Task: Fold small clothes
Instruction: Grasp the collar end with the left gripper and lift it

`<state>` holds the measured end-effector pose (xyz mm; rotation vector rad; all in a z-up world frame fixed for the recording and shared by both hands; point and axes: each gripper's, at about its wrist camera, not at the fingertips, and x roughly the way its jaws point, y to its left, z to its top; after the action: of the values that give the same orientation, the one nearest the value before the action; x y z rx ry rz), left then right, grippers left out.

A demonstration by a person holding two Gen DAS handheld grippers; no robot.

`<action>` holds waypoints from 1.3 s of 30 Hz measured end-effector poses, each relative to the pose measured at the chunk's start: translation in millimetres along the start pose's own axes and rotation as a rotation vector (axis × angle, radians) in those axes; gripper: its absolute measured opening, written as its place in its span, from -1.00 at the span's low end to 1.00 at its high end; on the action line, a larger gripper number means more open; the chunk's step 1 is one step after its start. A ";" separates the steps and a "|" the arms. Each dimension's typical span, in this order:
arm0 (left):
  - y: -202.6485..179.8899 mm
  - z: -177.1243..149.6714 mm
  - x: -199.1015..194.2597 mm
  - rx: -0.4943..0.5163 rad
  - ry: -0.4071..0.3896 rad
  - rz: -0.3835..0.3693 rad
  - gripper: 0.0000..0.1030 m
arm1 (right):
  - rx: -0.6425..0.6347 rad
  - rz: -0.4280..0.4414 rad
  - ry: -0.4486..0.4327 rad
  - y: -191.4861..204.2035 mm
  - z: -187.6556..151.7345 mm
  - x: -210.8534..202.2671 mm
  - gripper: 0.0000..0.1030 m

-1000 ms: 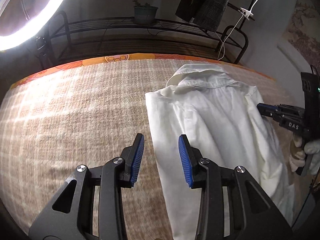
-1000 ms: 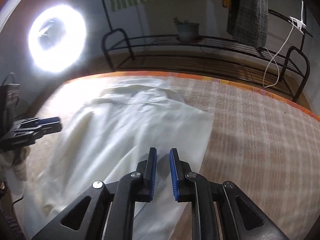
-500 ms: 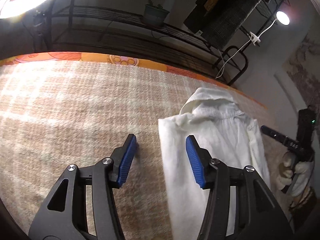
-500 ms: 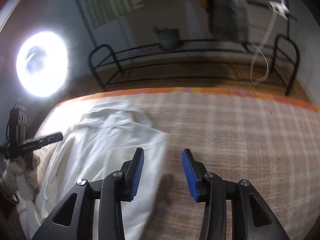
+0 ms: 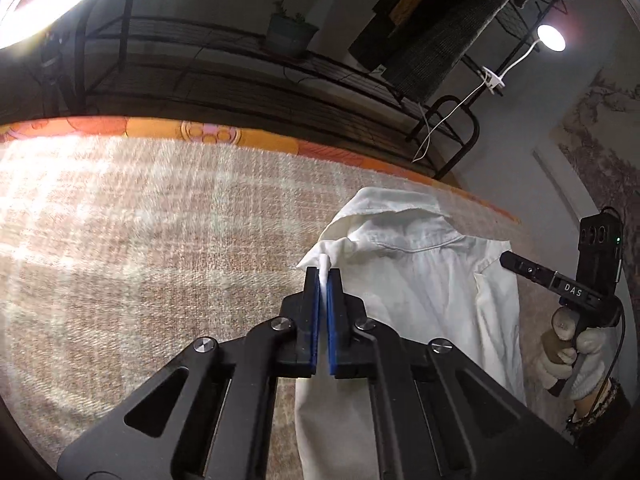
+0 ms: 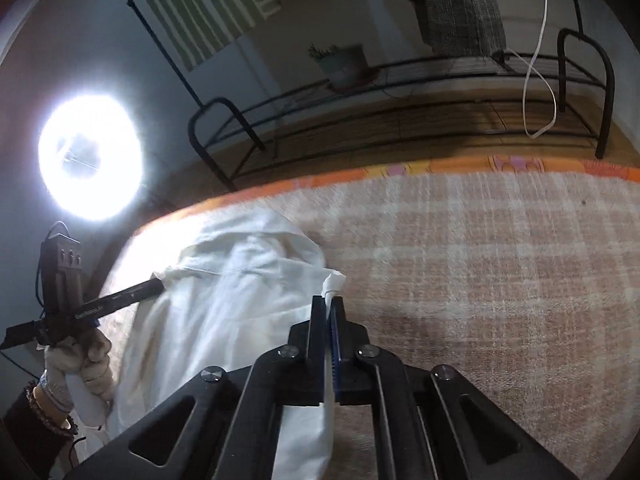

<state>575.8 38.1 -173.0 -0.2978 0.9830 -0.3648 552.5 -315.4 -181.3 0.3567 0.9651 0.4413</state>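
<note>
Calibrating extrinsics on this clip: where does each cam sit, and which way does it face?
Left wrist: rides the left gripper, facing along its fingers over the white shirt towards the black rack; the right gripper and its gloved hand show at right.
Right wrist: rides the right gripper, same heading; the left gripper and its gloved hand show at left.
Shared: shirt, checked cover, rack, potted plant, ring light; each gripper is shut on a shirt shoulder.
</note>
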 end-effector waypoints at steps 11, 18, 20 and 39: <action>-44.4 -4.2 -93.4 0.123 -0.105 0.003 -1.00 | -0.079 0.009 -0.109 48.5 -1.9 -80.2 -1.00; -57.5 -39.4 -150.8 0.148 -0.133 0.007 -1.00 | -0.129 0.014 -0.157 83.9 -29.6 -144.8 -1.00; -62.3 -53.7 -164.7 0.162 -0.136 0.014 -1.00 | -0.136 0.013 -0.157 91.3 -42.4 -158.9 -1.00; -79.3 -208.0 -222.7 0.229 -0.048 0.067 -1.00 | -0.219 -0.038 -0.048 133.4 -189.0 -210.9 -1.00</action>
<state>274.3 45.7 -82.5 -0.0659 0.8928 -0.4037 261.9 -290.9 -67.8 0.1498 0.8657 0.4963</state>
